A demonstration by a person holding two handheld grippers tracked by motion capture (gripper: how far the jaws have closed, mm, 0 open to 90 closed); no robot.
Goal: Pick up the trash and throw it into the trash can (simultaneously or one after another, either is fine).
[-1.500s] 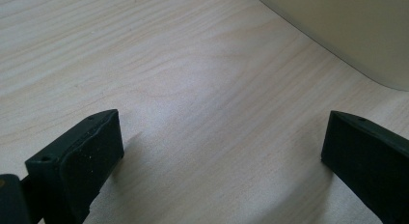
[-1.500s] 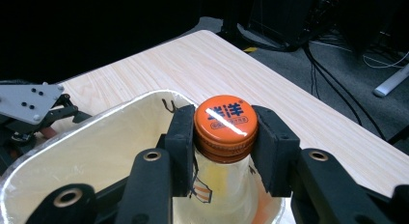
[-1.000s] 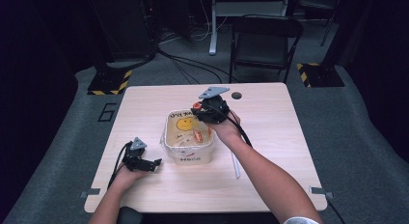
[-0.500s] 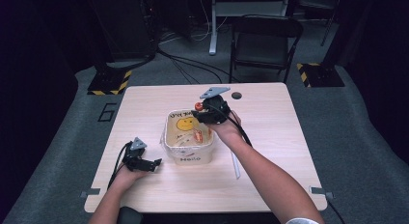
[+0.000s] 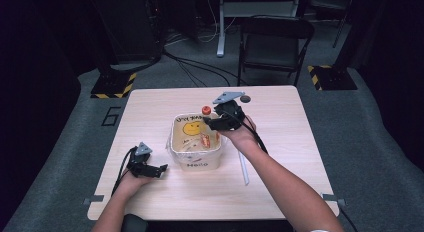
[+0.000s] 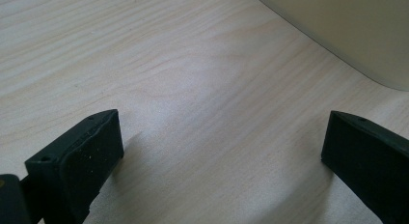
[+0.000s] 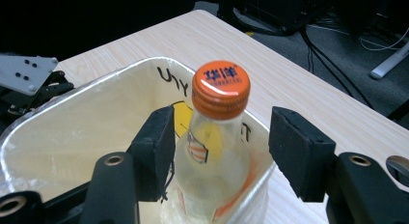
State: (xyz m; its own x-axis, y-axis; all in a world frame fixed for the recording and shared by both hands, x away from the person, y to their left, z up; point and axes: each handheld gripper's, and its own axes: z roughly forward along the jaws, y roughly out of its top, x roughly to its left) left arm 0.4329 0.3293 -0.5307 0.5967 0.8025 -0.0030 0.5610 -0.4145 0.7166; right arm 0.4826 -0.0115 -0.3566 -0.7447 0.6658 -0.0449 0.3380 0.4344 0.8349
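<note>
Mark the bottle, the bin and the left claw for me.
bottle (image 7: 221,84), right gripper view, on its orange cap.
bin (image 5: 196,164), high view, on its front wall by the "Hello" writing.
left claw (image 5: 161,170), high view, between its open jaw tips.

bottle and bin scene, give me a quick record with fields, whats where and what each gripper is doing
surface: light wood table
container: cream bin with a smiley face and handwriting, mid-table
bottle: clear bottle with an orange cap, standing in the bin
right gripper: right gripper open, jaws either side of the bottle's neck, not clearly touching it
left gripper: left gripper open, low over bare table, left of the bin
other item: white stick lying on the table right of the bin
</note>
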